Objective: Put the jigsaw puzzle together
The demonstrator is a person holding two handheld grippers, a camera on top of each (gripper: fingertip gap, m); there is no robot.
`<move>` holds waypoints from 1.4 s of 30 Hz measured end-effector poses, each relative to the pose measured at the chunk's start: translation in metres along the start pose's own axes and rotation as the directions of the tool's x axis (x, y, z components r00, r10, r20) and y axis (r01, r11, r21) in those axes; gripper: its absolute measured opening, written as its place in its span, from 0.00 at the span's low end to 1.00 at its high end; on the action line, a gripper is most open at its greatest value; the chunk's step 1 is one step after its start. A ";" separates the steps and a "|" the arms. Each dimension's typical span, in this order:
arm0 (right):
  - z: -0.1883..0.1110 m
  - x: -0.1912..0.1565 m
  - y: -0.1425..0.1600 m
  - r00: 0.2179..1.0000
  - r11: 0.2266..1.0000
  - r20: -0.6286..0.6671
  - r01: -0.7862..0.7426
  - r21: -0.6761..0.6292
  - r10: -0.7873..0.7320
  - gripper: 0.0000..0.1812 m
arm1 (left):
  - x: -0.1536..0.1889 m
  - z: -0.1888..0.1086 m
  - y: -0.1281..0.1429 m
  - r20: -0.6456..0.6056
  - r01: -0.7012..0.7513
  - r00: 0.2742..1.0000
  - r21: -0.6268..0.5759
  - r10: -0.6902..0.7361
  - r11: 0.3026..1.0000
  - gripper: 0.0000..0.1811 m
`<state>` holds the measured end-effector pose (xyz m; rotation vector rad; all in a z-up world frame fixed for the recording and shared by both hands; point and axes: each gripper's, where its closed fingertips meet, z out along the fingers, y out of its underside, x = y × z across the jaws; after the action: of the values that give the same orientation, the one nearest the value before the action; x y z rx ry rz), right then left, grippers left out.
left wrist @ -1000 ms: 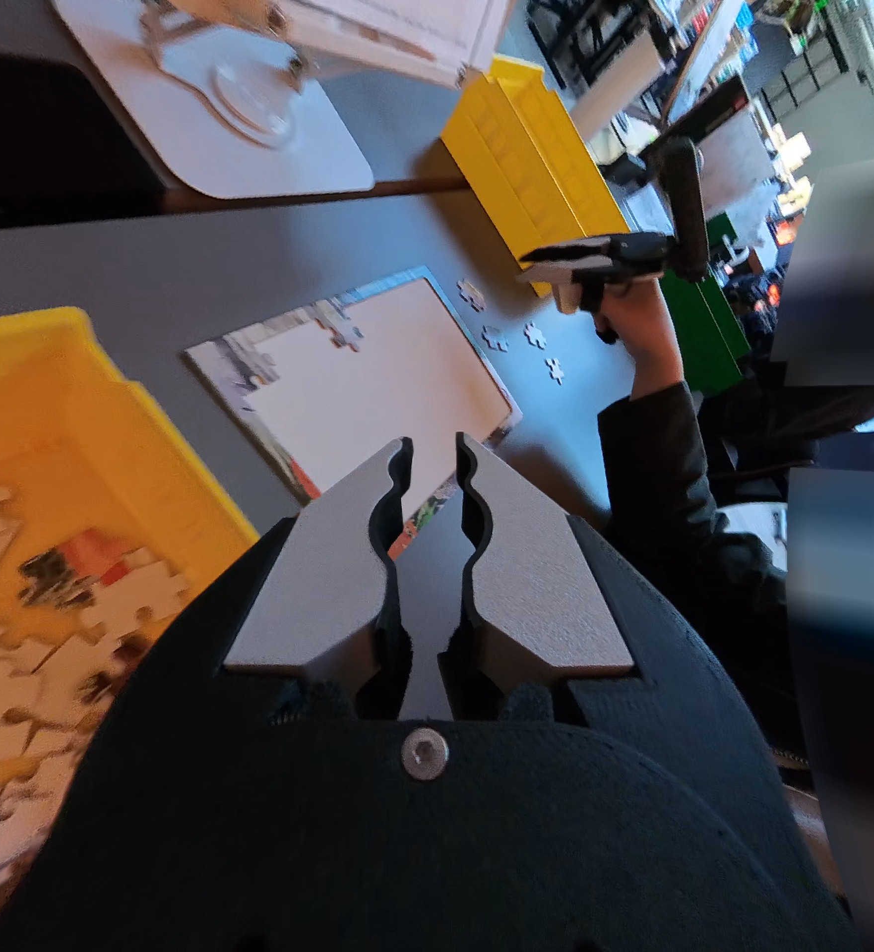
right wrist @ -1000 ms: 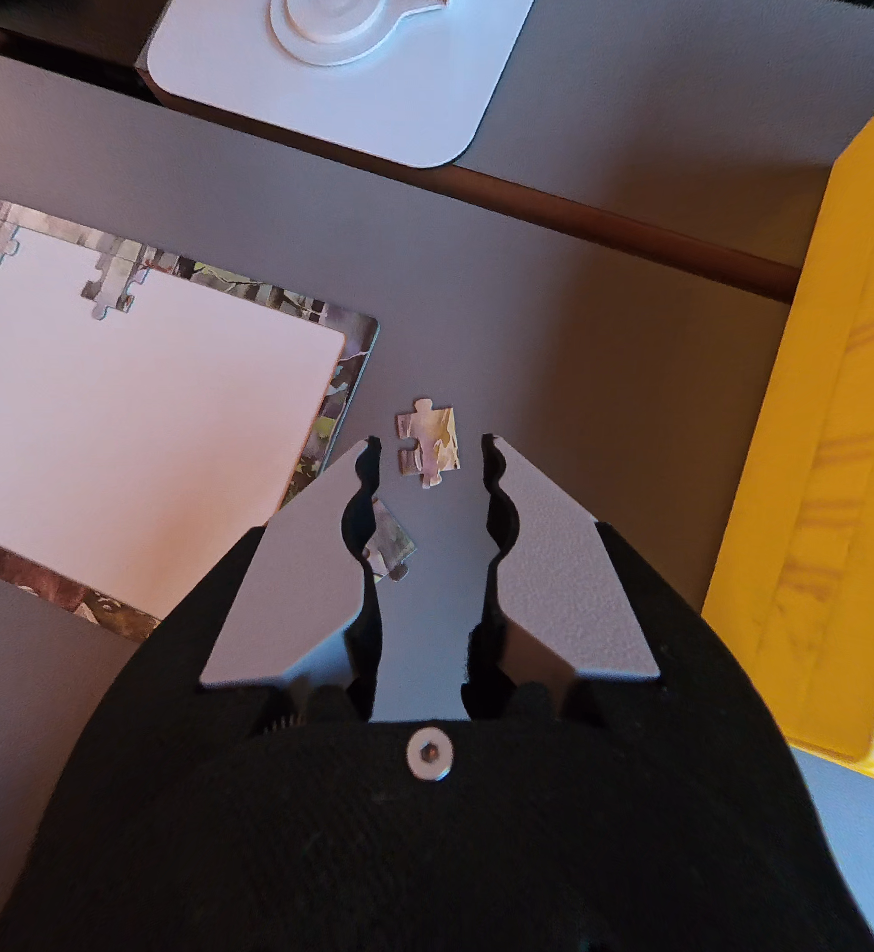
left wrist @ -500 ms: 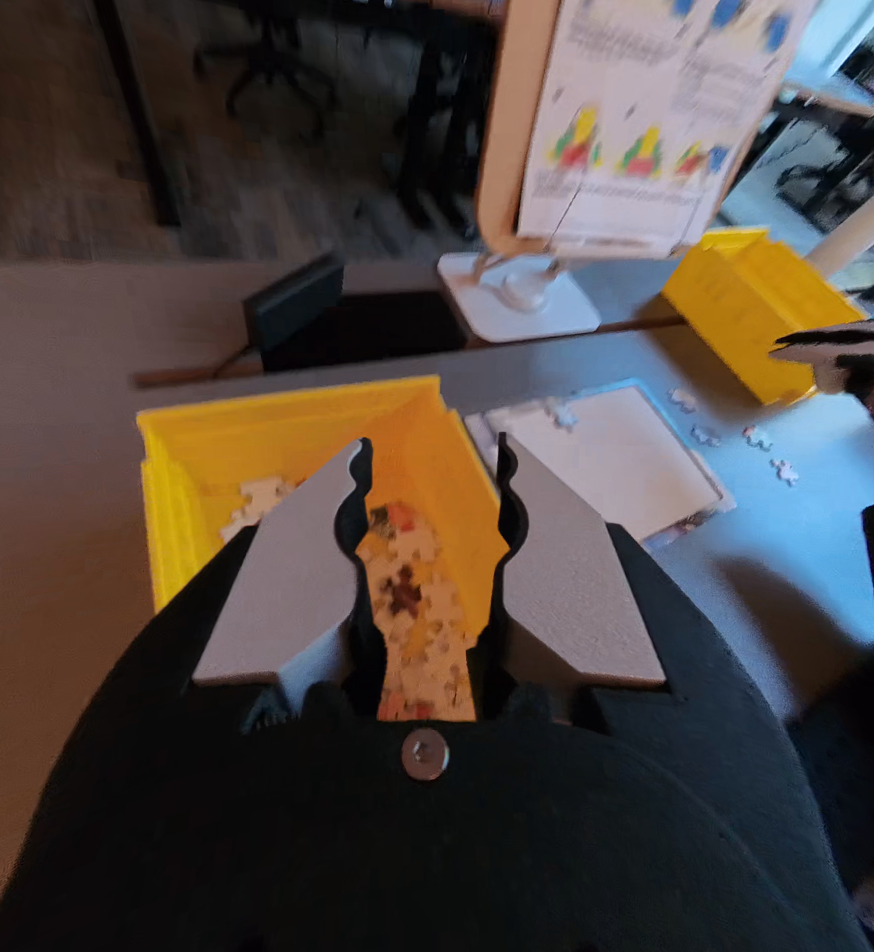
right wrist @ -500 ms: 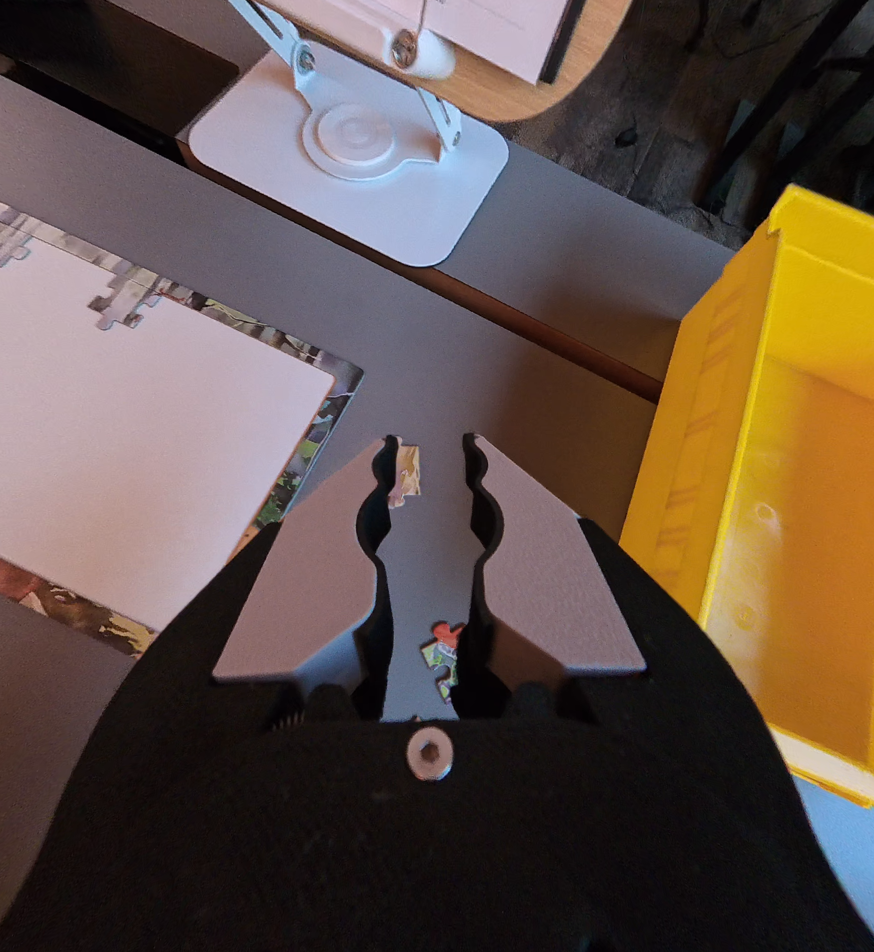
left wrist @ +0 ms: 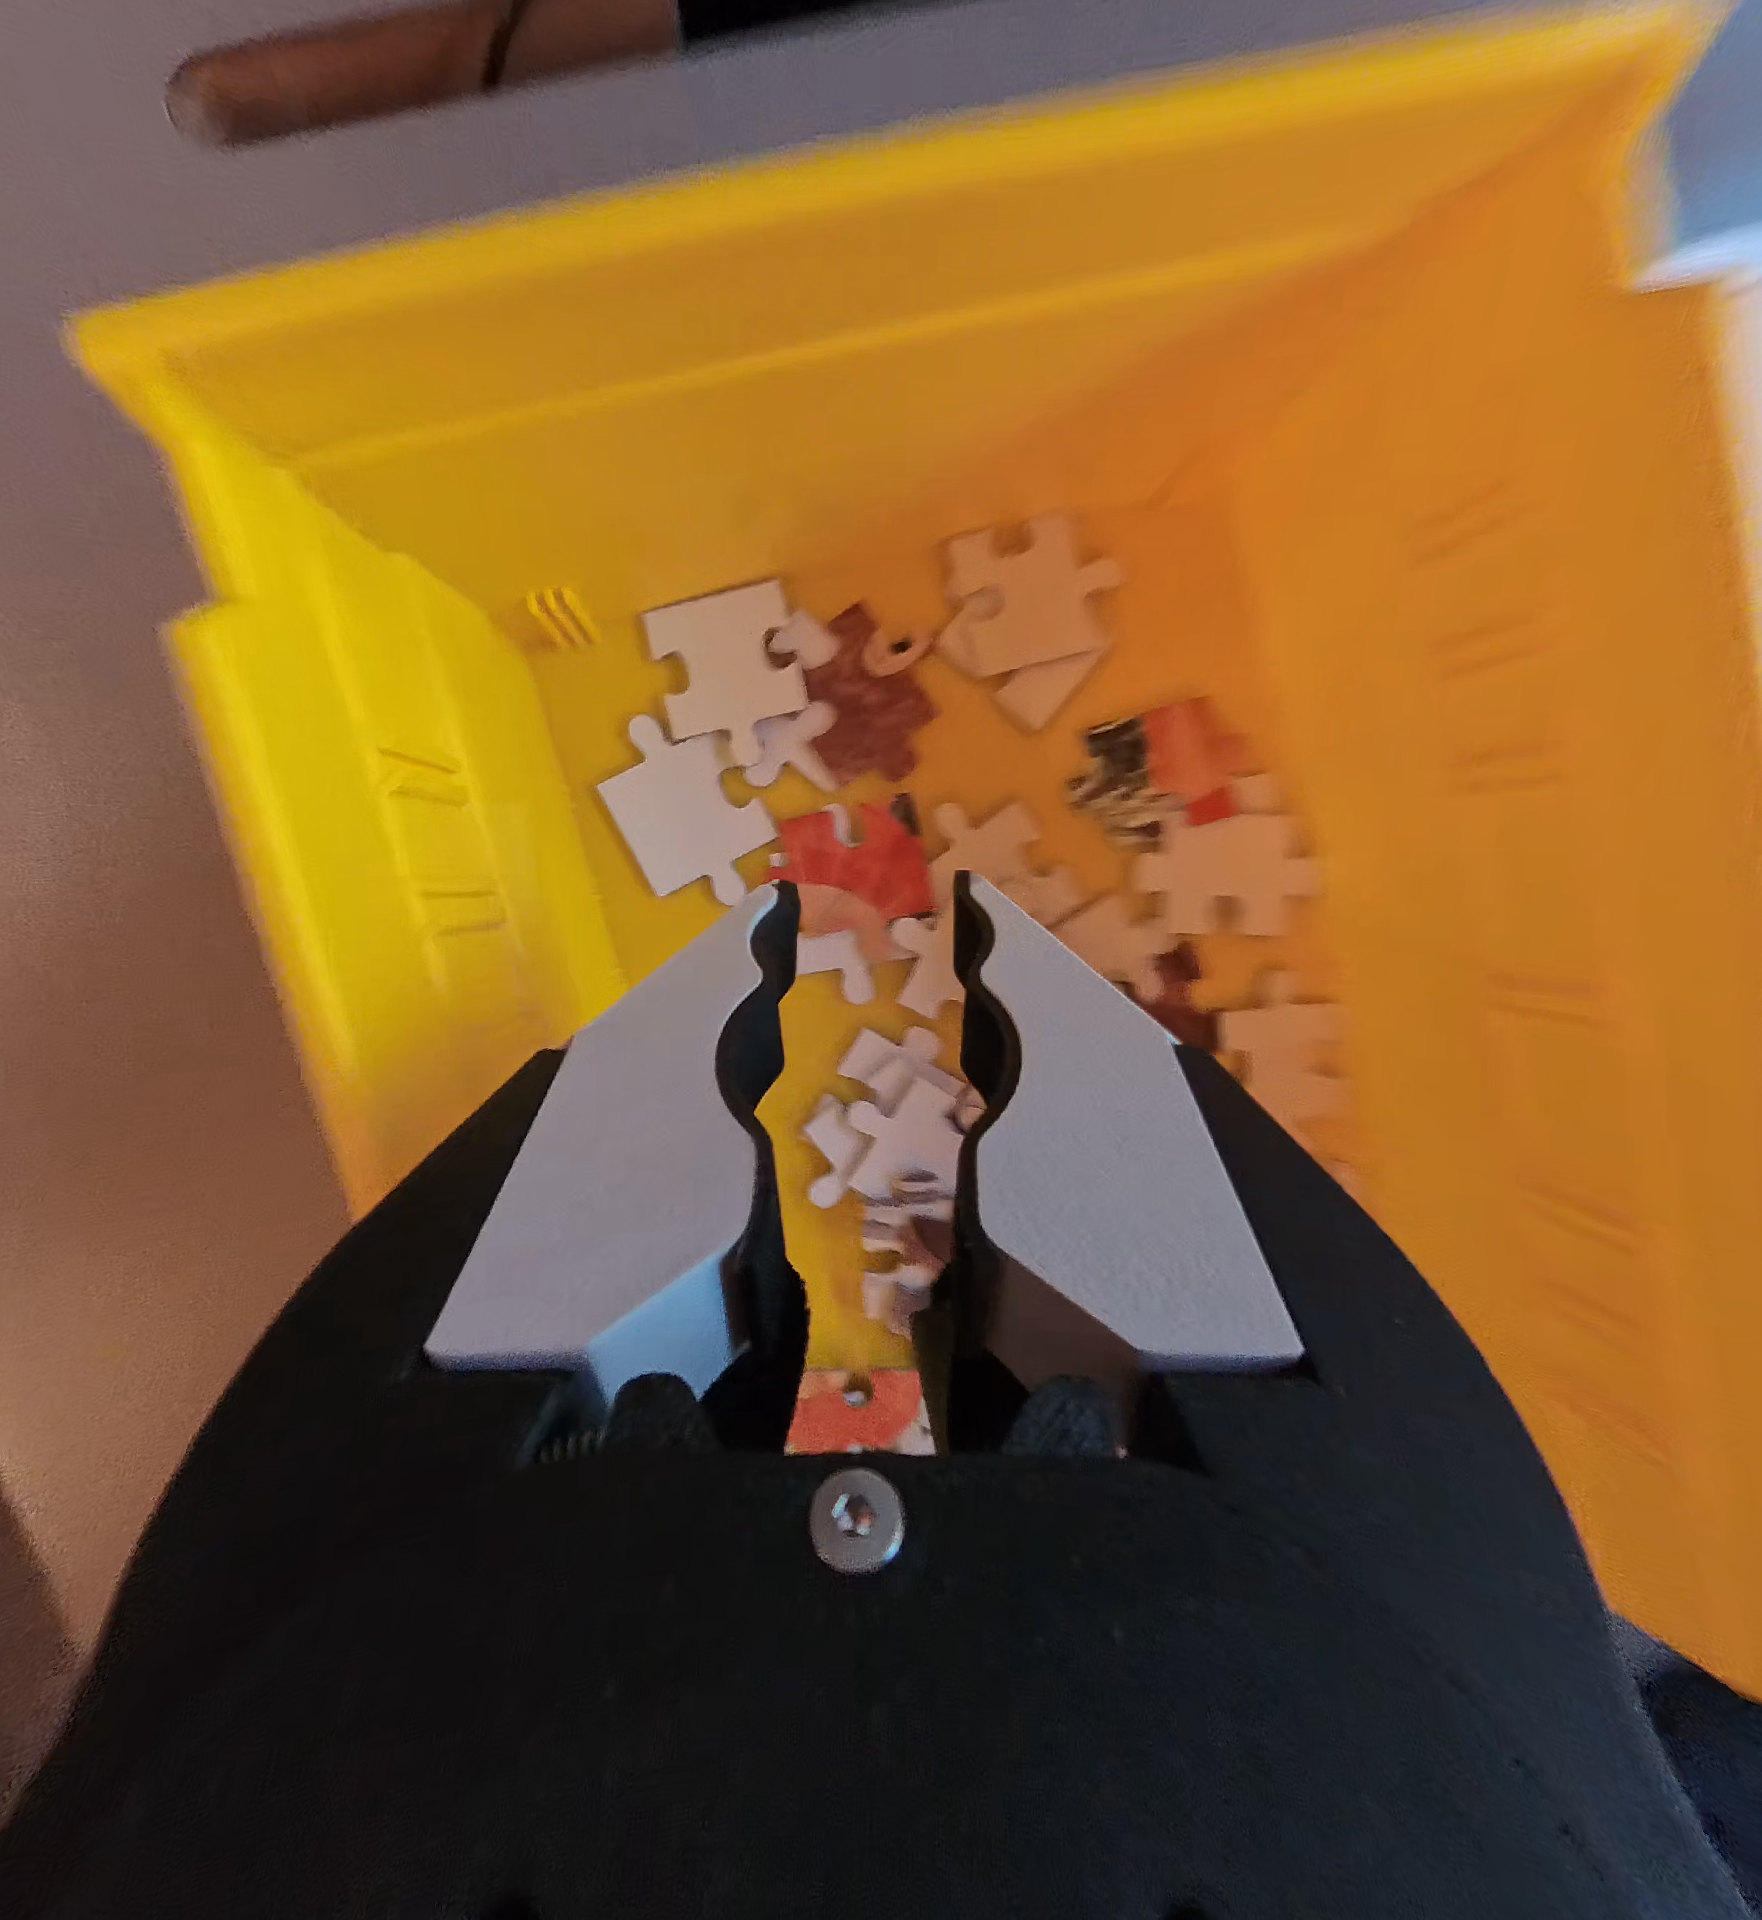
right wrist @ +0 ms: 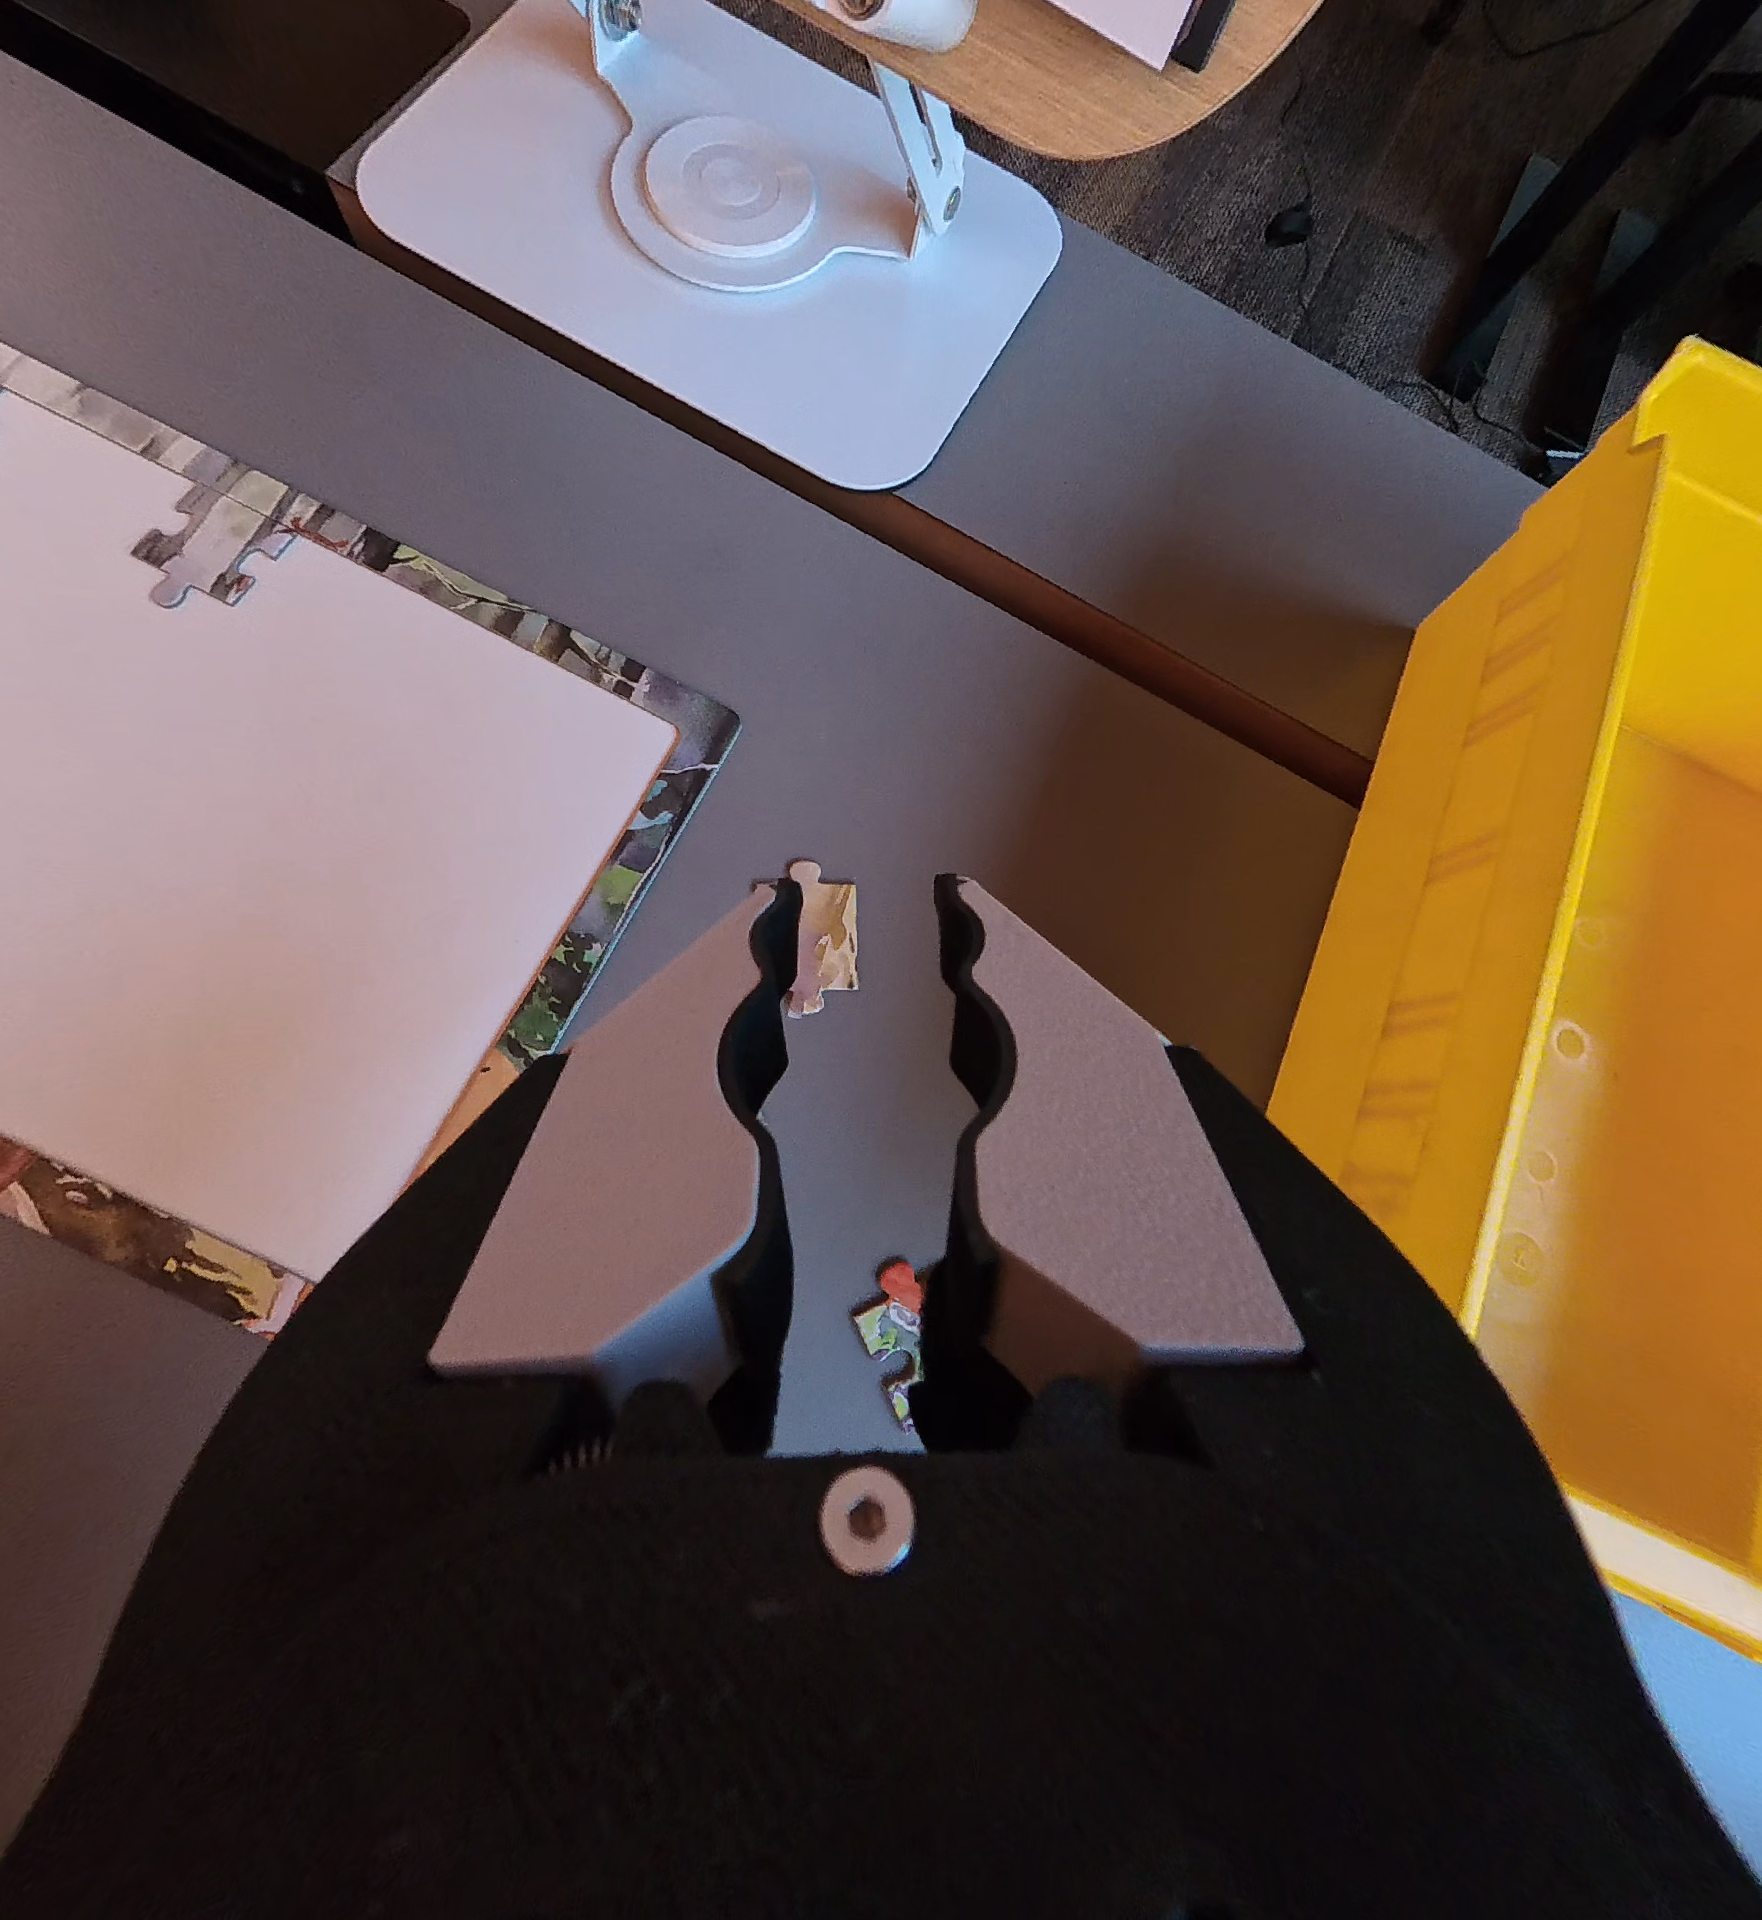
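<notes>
Two yellow plastic bins are flanking the work: the near bin (left wrist: 960, 343) is lying under the left gripper (left wrist: 875, 894), and the other yellow bin (right wrist: 1625, 935) is standing at the right of the right gripper (right wrist: 861, 894). Loose cardboard jigsaw pieces (left wrist: 856, 727) are lying scattered on the near bin's floor, some white side up, some showing red and brown print; the view is blurred. The left gripper is hanging over them with its jaws a little apart, holding nothing. The right gripper is hovering above the grey table (right wrist: 960, 644), jaws partly open and empty. A pale loose piece (right wrist: 830, 935) is lying just beyond its left fingertip, and a red-and-green piece (right wrist: 892, 1330) is showing between the fingers, partly hidden. The white puzzle tray with a printed border (right wrist: 264, 831) is lying to the left, with a few edge pieces (right wrist: 202, 551) fitted. A white stand base (right wrist: 731, 239) is sitting at the table's far edge.
</notes>
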<state>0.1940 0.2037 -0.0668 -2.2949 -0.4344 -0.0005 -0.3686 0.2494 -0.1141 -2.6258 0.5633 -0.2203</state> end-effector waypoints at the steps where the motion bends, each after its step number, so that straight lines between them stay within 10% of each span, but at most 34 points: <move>1: 0.000 0.000 0.000 1.000 1.000 0.001 0.000 0.000 0.000 0.15 | -0.002 0.007 0.002 0.032 -0.017 0.999 -0.021 0.018 1.000 0.15; 6: 0.001 -0.001 0.001 1.000 1.000 0.001 0.007 -0.003 -0.007 0.15 | -0.027 0.028 -0.011 0.233 -0.057 0.971 0.019 0.051 0.998 0.20; 18: 0.003 -0.001 0.002 1.000 1.000 0.013 0.003 -0.005 -0.003 0.15 | -0.009 0.047 0.013 0.151 0.045 0.988 -0.142 -0.024 0.989 0.33; 27: 0.005 -0.002 0.004 1.000 1.000 0.014 0.011 -0.016 -0.011 0.15 | -0.004 0.044 0.019 0.072 0.068 0.996 -0.149 -0.058 0.987 0.22; 33: 0.006 -0.005 0.003 0.999 0.999 0.014 0.029 -0.019 -0.029 0.15 | 0.019 0.004 -0.028 0.025 -0.084 0.996 0.098 0.082 0.992 0.21; 42: -0.037 -0.103 -0.079 0.944 0.957 0.318 -0.006 0.289 -0.090 0.15 | 0.173 -0.109 -0.092 0.355 -0.710 0.691 0.494 0.629 0.502 0.21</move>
<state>0.0781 0.1952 0.0012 -1.9991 -0.6127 0.4050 -0.2063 0.2094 0.0350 -1.6147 1.2034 0.0333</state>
